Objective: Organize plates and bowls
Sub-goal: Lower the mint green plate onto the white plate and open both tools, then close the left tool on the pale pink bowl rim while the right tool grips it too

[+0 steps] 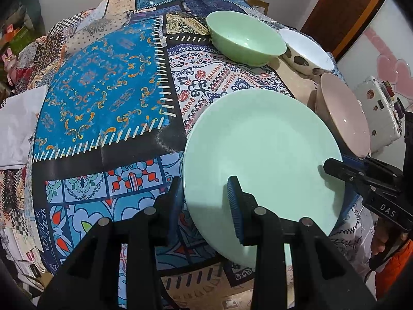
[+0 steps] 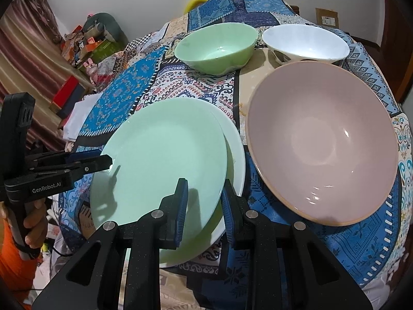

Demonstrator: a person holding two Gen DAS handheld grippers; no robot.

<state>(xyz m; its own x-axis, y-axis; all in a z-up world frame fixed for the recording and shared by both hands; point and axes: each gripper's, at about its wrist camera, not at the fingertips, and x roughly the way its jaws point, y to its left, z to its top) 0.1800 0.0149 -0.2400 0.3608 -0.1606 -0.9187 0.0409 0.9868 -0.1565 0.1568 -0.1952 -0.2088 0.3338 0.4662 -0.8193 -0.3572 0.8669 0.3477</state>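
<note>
- The counter is wearing a patchwork cloth.
- The pink bowl is sitting near the right edge.
- The green plate is resting on a white plate near the front edge.
- The left gripper is clamping its jaws on the green plate's left rim.
- The right gripper is clamping its right rim.
- Keep both sides level while lifting.

three bowls, two stacked plates
</note>
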